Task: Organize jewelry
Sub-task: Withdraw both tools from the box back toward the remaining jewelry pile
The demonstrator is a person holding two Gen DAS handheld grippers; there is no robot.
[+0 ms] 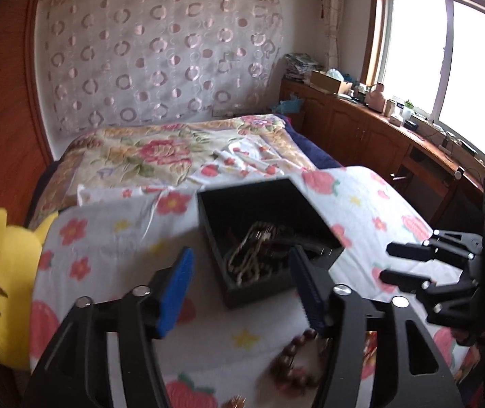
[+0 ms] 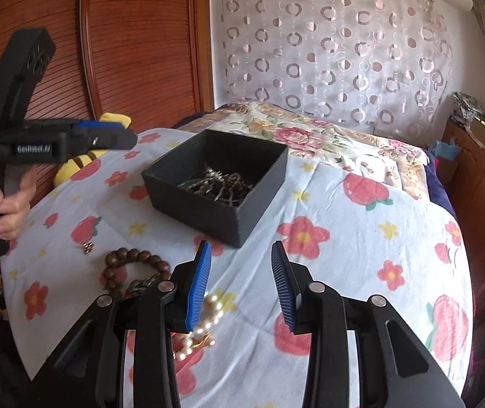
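Observation:
A black open box stands on a flowered cloth and holds several tangled chains. A brown wooden bead bracelet lies on the cloth in front of the box. A pearl bracelet lies below my right gripper's left finger. A small gold piece lies left of the beads. My left gripper is open and empty, held above the cloth near the box. My right gripper is open and empty, in front of the box.
The cloth covers a rounded surface at the foot of a bed. A yellow plush toy sits at the left edge. A wooden wardrobe stands left; a cabinet under the window stands right.

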